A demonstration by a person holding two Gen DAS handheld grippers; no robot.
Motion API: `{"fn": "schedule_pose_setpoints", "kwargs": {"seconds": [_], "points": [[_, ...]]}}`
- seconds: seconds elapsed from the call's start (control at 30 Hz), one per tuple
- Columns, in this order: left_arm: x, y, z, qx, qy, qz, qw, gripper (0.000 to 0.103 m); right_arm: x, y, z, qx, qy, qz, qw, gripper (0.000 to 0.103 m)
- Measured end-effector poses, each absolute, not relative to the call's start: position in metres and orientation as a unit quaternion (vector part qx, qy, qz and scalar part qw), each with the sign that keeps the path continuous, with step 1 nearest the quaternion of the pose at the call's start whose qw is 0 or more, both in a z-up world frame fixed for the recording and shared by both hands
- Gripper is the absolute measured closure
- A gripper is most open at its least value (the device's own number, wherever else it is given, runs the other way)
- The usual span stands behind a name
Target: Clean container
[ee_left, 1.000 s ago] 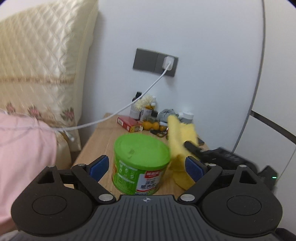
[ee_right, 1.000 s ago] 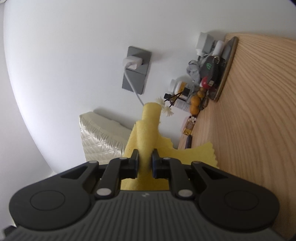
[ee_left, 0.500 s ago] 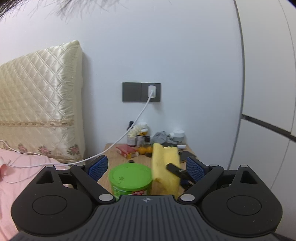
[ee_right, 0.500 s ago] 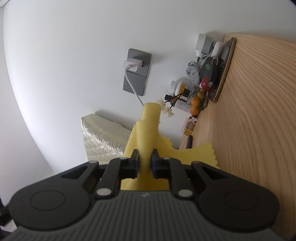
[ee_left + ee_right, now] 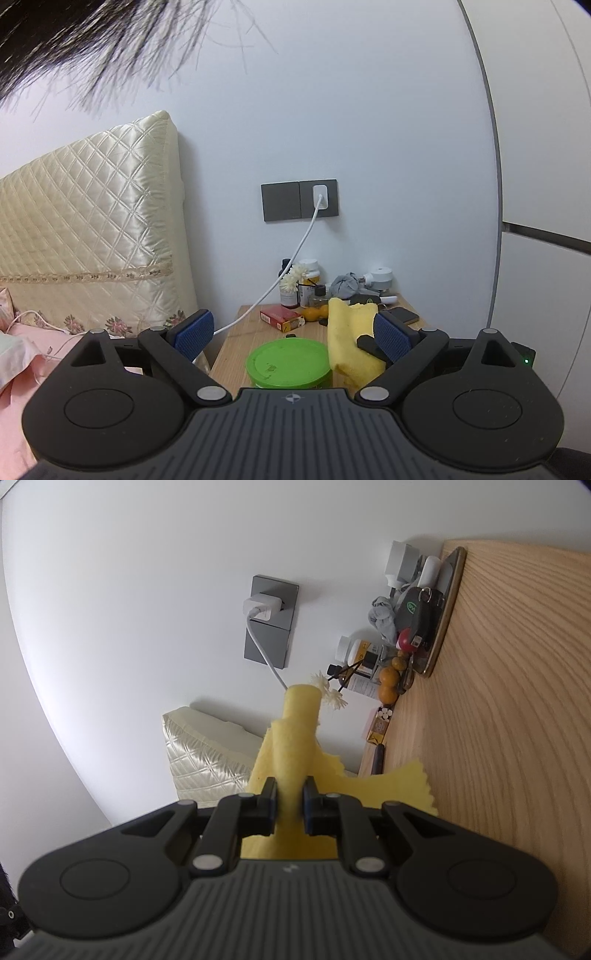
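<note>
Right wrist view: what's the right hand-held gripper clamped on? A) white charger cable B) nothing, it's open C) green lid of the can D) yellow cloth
D: the right hand-held gripper has its two fingers pinched together on a fold of the yellow cloth, which sticks up between them; the green-lidded can sits apart on the wooden nightstand, in front of the open left hand-held gripper.

Green-lidded round container (image 5: pixel 289 363): upright on wooden nightstand, lid on, small smudges on lid top. Yellow cloth (image 5: pixel 351 343): bunched, folded upright, just right of the container, edge zigzag-cut (image 5: pixel 295 753).
</note>
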State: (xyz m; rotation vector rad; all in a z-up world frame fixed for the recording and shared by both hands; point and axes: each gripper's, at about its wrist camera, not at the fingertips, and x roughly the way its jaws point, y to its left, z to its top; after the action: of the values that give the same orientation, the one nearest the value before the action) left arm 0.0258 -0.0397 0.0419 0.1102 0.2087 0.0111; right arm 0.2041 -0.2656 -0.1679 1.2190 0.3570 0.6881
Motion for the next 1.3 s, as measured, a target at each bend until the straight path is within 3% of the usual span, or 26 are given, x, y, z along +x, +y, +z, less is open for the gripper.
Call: {"fn": "schedule_pose_setpoints", "kwargs": {"seconds": [1.3], "points": [[0.0275,-0.0375,0.0383,0.044,0.13,-0.014,0.99,0.008,0.2017,-0.2668,-0.168,0.56,0.164,0.315,0.748,0.088]]}}
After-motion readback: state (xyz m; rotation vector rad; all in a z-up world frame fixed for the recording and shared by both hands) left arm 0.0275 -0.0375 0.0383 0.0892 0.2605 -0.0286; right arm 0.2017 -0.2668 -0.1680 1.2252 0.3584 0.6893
